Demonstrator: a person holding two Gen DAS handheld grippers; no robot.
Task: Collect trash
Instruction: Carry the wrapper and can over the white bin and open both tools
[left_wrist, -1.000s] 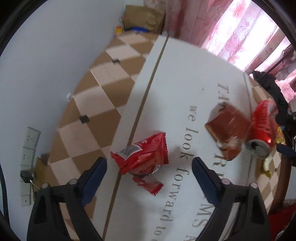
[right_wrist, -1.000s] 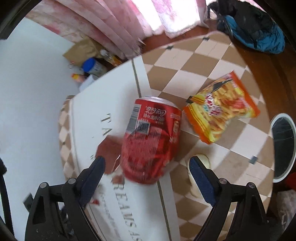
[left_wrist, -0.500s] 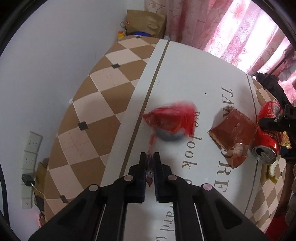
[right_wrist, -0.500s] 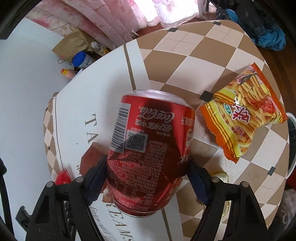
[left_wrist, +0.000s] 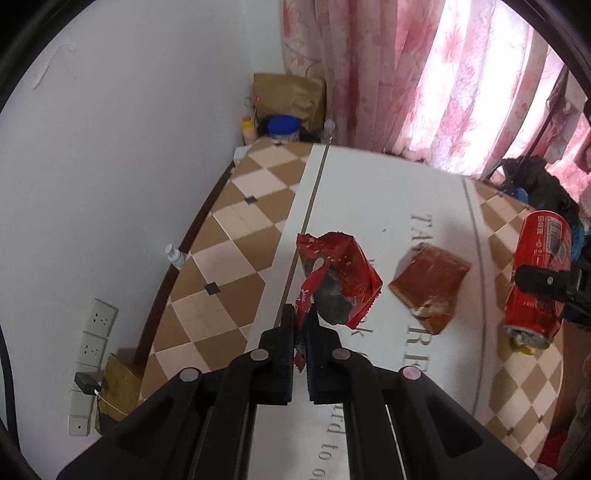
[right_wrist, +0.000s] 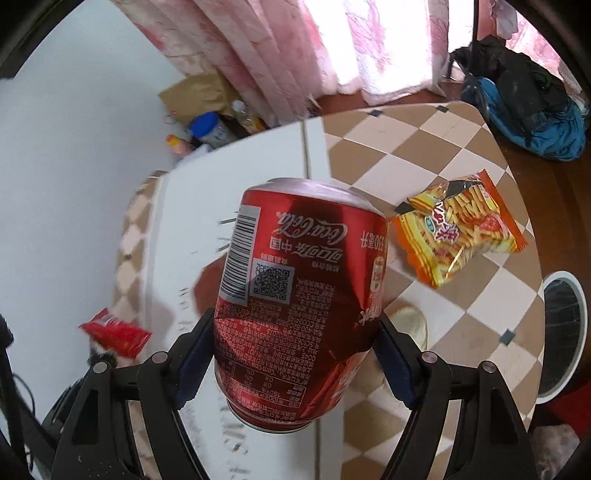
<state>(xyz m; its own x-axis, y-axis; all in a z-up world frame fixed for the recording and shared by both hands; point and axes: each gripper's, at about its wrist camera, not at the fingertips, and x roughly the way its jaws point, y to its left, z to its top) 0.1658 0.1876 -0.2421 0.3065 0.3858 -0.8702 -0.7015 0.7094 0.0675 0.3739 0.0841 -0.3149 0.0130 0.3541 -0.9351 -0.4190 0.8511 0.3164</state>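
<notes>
- Pinching a torn strip of a red wrapper (left_wrist: 338, 273), the left gripper (left_wrist: 302, 325) has its jaws pressed together at the lower centre of the left wrist view; the crumpled wrapper hangs from that strip just above the fingertips, clear of the table.
- Its open mouth shows a dark silvery lining, facing the lower right of the frame.
- Right of it, a brown wrapper (left_wrist: 430, 282) lies flat on the white runner (left_wrist: 369, 192), which bears grey lettering and runs down the middle of the checked table (left_wrist: 229, 236).
- At the right edge of the same view, a dented red cola can (left_wrist: 539, 273) is clamped across its middle by dark gripper fingers, its open end pointing downward.
- In the right wrist view, the right gripper (right_wrist: 295, 354) stands wide, both blue pads pressing the sides of that cola can (right_wrist: 299, 295), which fills the centre of the frame with its printing upside down.
- An orange and yellow snack bag (right_wrist: 461, 232) lies on the checked part of the table at centre right of that view, well apart from the can.
- A pale, rounded scrap (right_wrist: 410, 325) lies on the table just right of the can; I cannot tell what it is.
- The red wrapper (right_wrist: 114, 334) shows again at the left edge, blurred.
- Pink flowered curtains (left_wrist: 424, 74) hang across the top.
</notes>
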